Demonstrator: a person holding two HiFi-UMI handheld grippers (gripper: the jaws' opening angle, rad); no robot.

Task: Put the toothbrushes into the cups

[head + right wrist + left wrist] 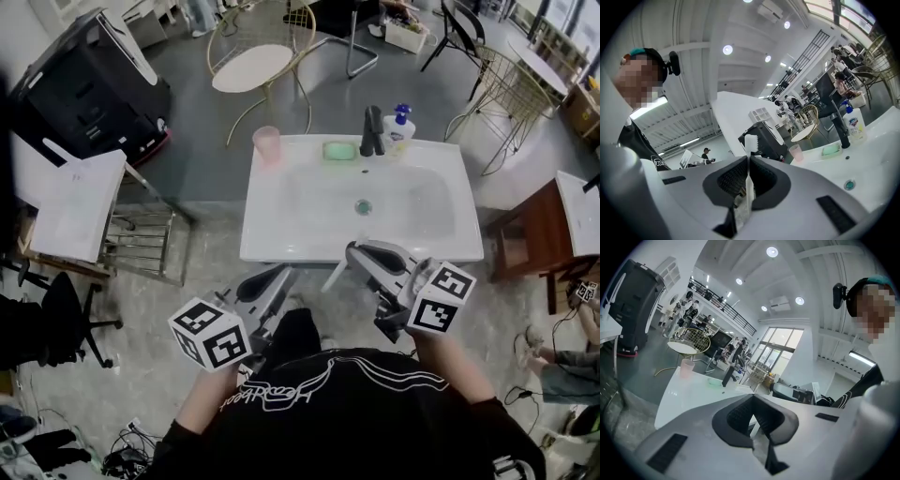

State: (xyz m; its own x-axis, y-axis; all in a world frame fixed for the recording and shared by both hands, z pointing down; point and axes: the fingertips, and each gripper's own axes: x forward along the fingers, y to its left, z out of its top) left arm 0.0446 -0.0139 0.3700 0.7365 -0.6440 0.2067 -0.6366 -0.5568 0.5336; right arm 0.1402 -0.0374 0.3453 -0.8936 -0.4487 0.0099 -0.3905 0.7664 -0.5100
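A white toothbrush (749,144) is clamped upright between the jaws of my right gripper (748,160), its bristle head sticking out above the tips. In the head view that right gripper (352,251) hovers over the front rim of the white sink (281,246), and the toothbrush (334,276) handle slants down towards the floor. My left gripper (284,273) hangs just in front of the sink rim. Its jaws (752,397) meet at the tips with nothing between them. A pink cup (267,145) stands on the sink's back left corner, far from both grippers.
A green soap dish (339,150), a black tap (372,131) and a soap bottle (400,127) line the sink's back edge. A black machine (94,84) and a white side table (75,202) stand left. A brown table (548,230) stands right, and wire chairs stand behind.
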